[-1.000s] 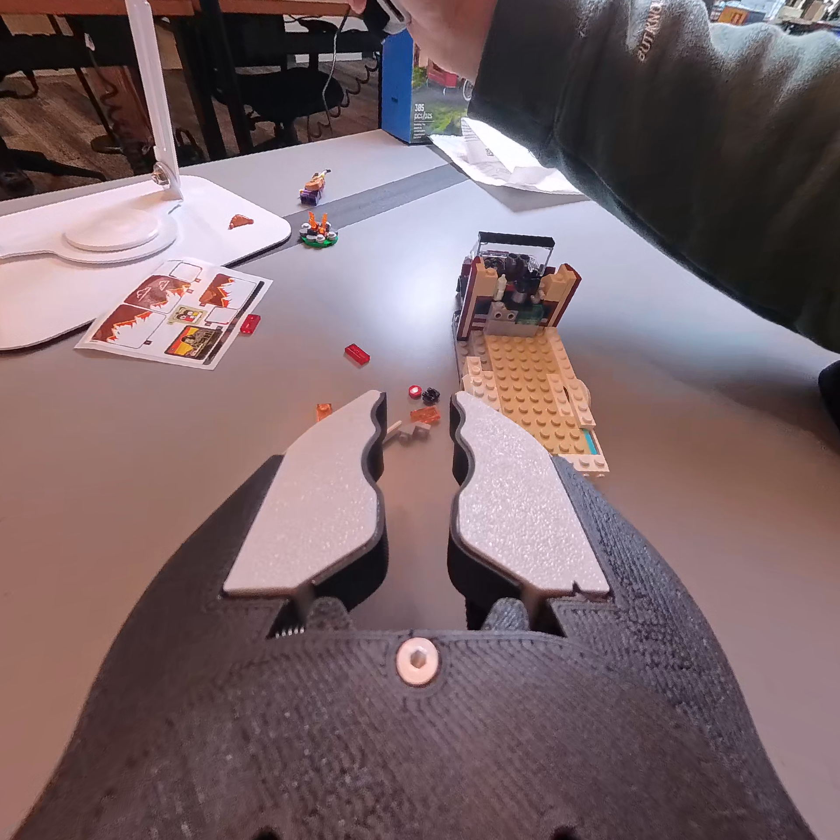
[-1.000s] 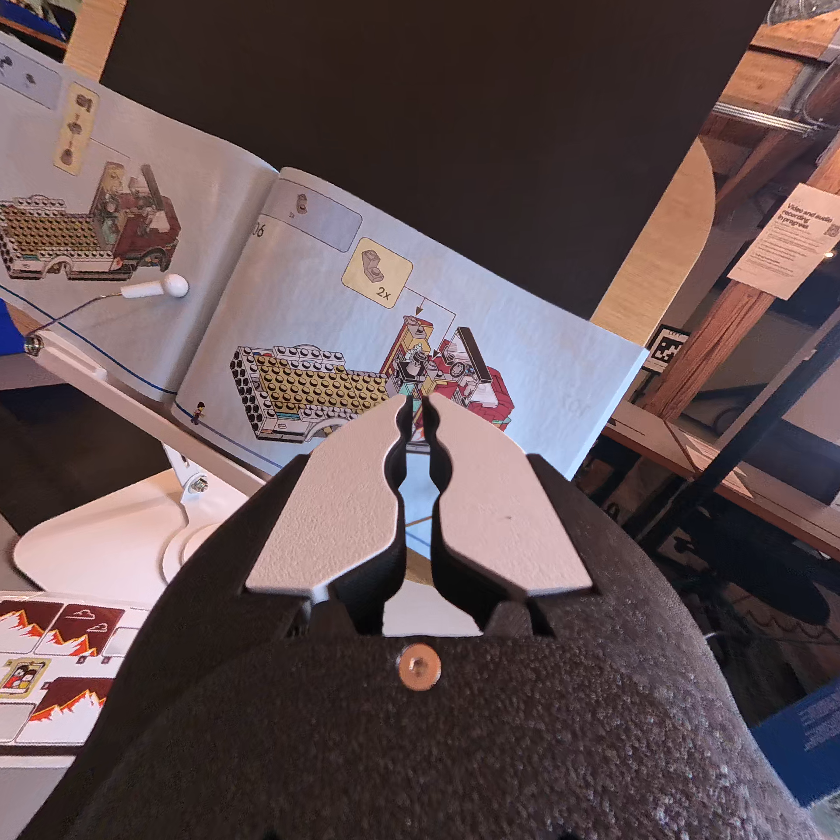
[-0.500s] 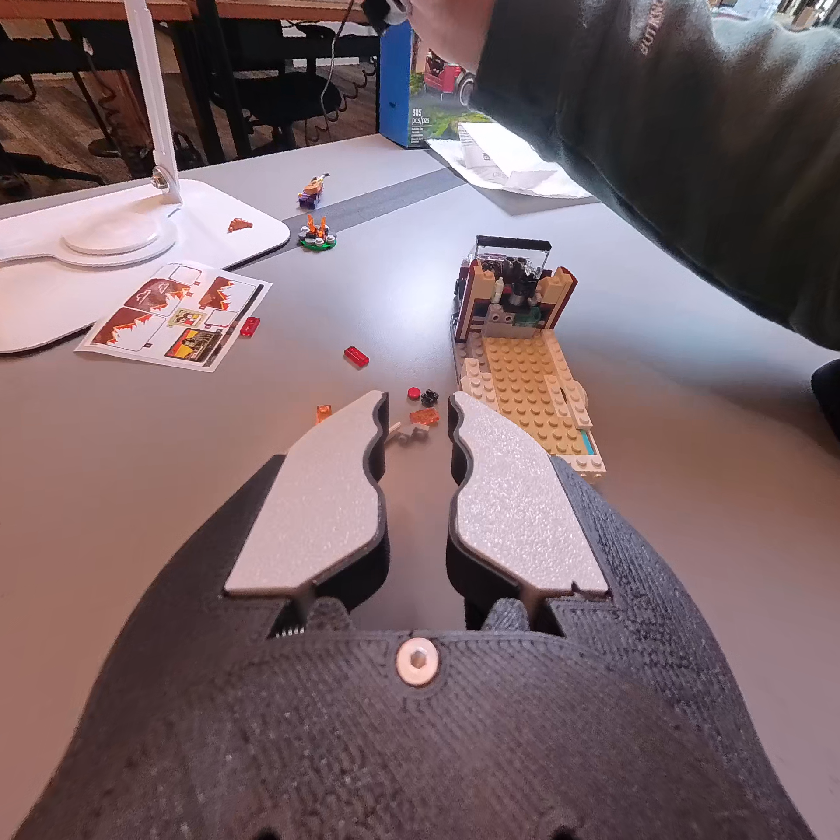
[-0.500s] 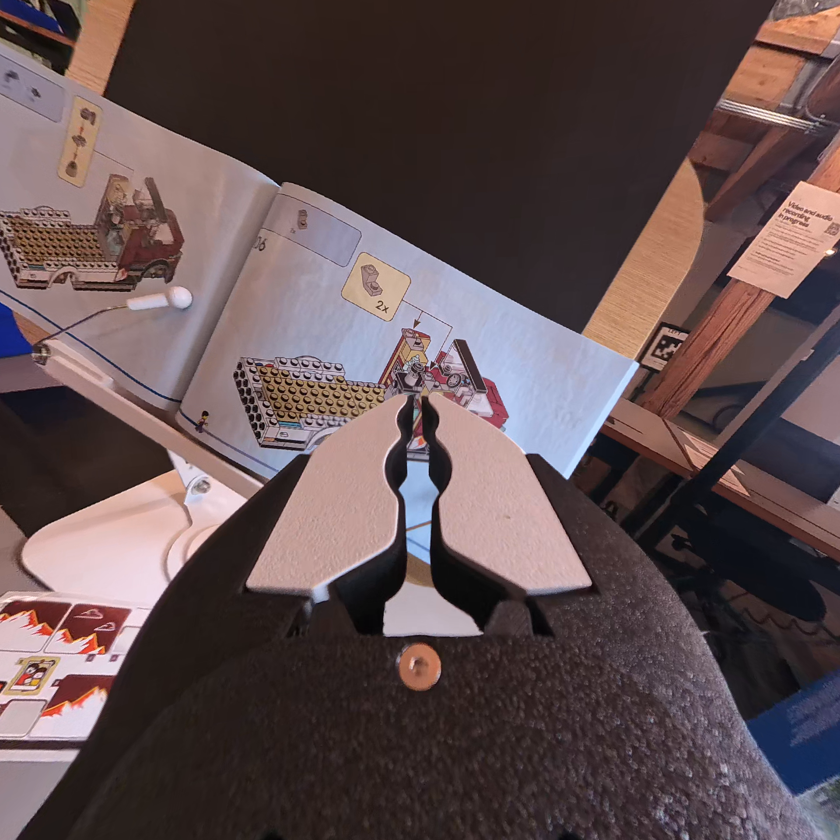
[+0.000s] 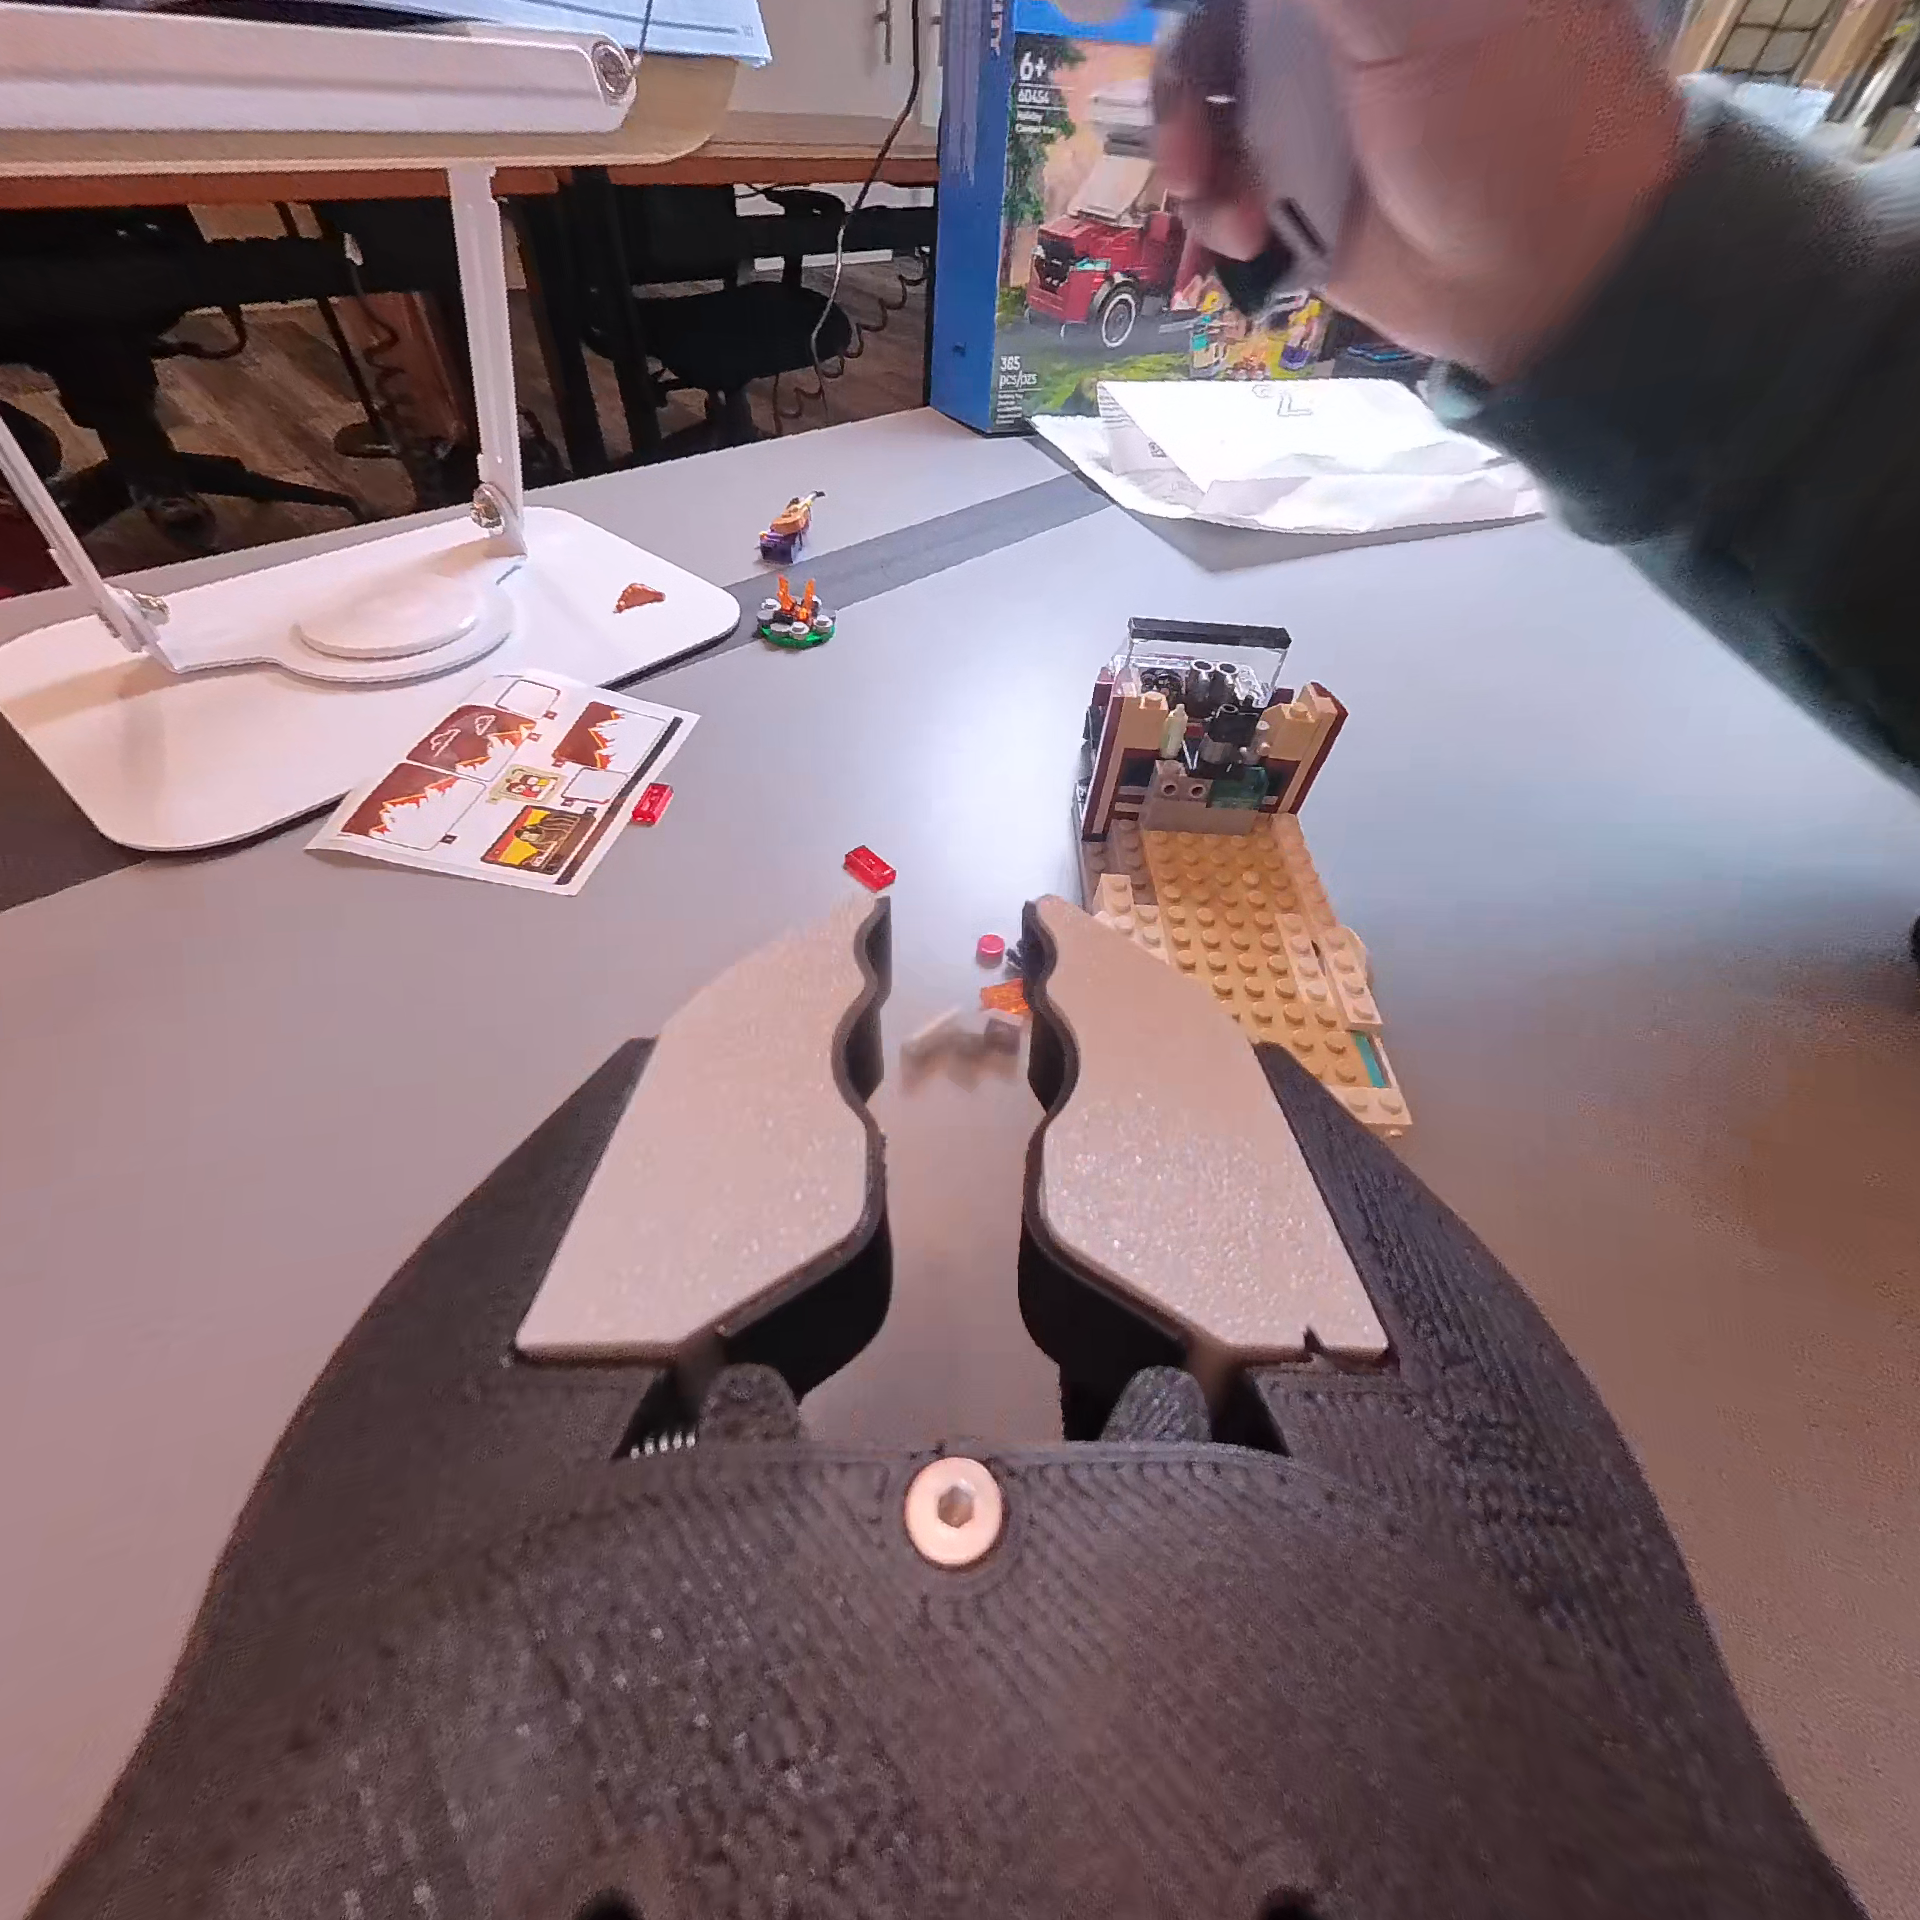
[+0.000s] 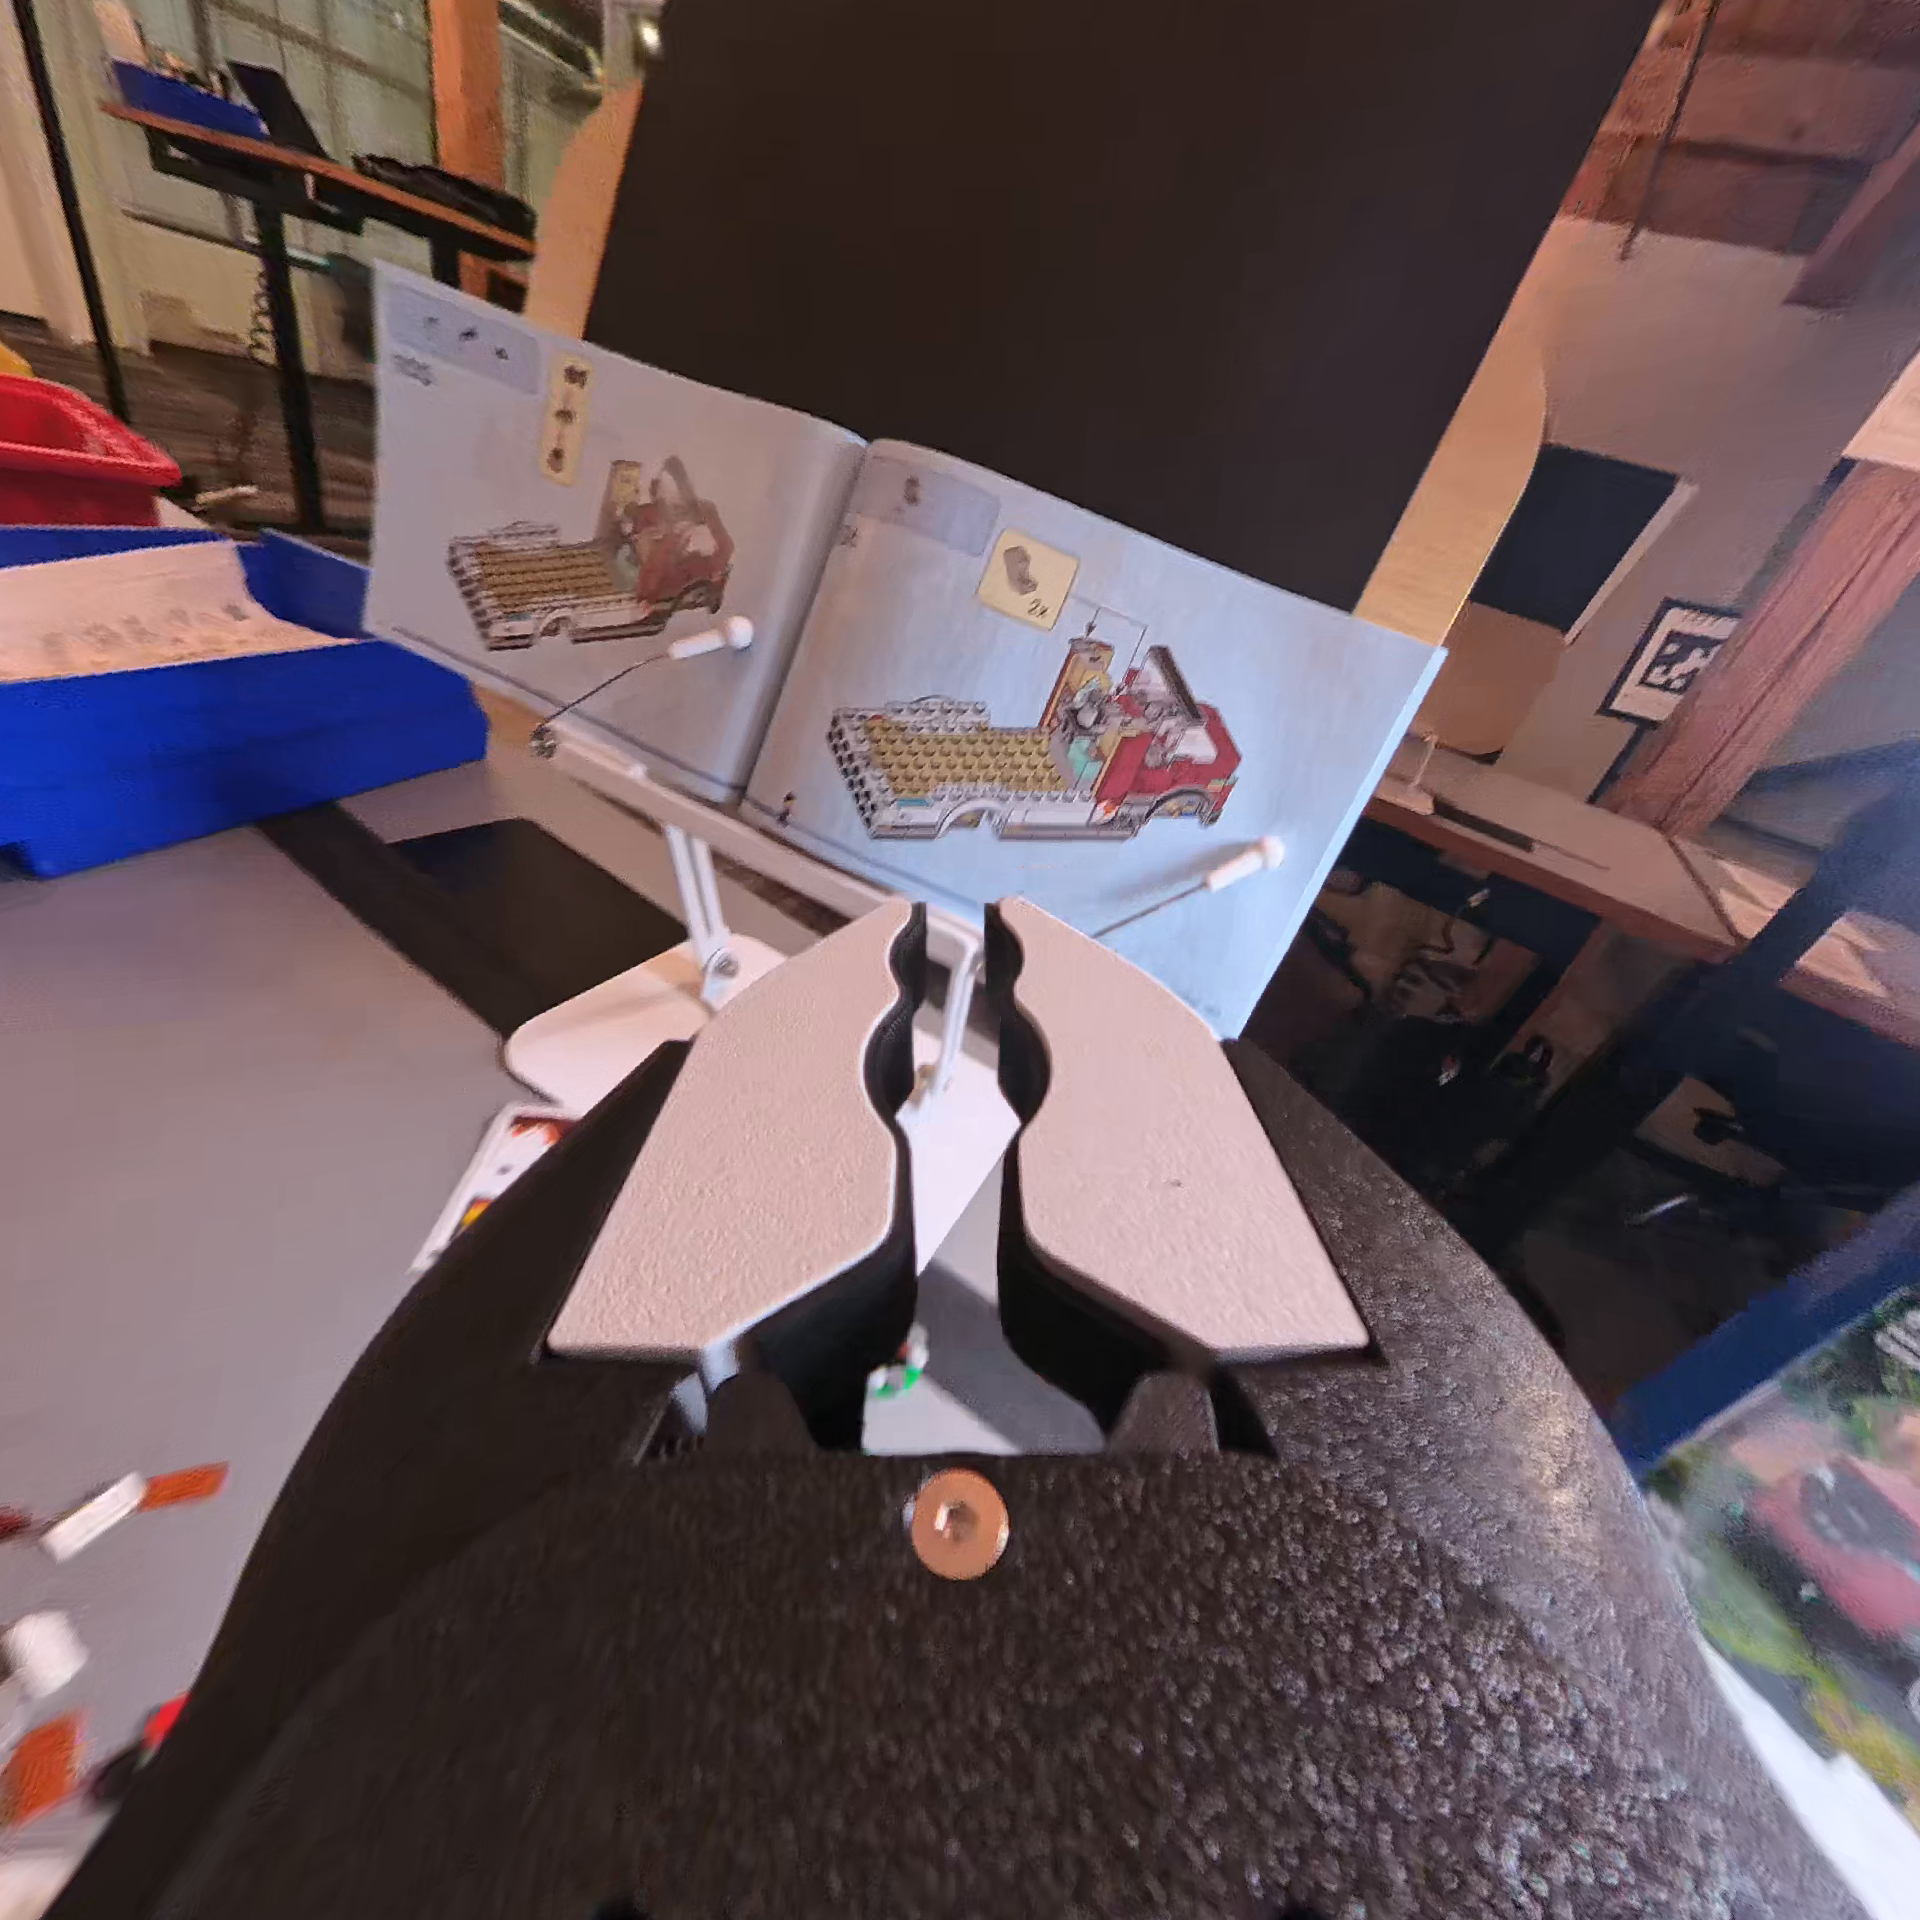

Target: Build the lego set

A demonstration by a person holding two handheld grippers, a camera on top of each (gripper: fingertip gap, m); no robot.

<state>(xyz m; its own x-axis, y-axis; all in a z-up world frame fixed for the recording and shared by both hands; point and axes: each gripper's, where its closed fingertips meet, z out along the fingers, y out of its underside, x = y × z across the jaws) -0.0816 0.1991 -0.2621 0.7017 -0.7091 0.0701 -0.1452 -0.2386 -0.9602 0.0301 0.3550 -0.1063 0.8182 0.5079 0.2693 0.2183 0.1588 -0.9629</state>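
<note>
A grey table (image 5: 312, 1039) fills the left wrist view, with a white stand (image 5: 312, 665) at its far left holding an open instruction booklet (image 6: 1039, 665), seen clearly from the right wrist view. At the far edge stands a blue box (image 5: 1039, 208) with a white paper bag (image 5: 1278, 457) lying before it. The half-built truck (image 5: 1216, 852), tan bed toward the camera and dark red cab away, sits right of centre on the table. A sticker sheet (image 5: 509, 779) lies beside the stand's base. Loose small pieces (image 5: 987, 997) lie scattered just ahead of the left gripper (image 5: 956, 914), whose fingers stand moderately apart and empty. The right gripper (image 6: 951, 914), raised toward the booklet, shows a narrow gap and holds nothing. A blurred hand (image 5: 1455, 177) with a dark sleeve crosses the upper right.
</note>
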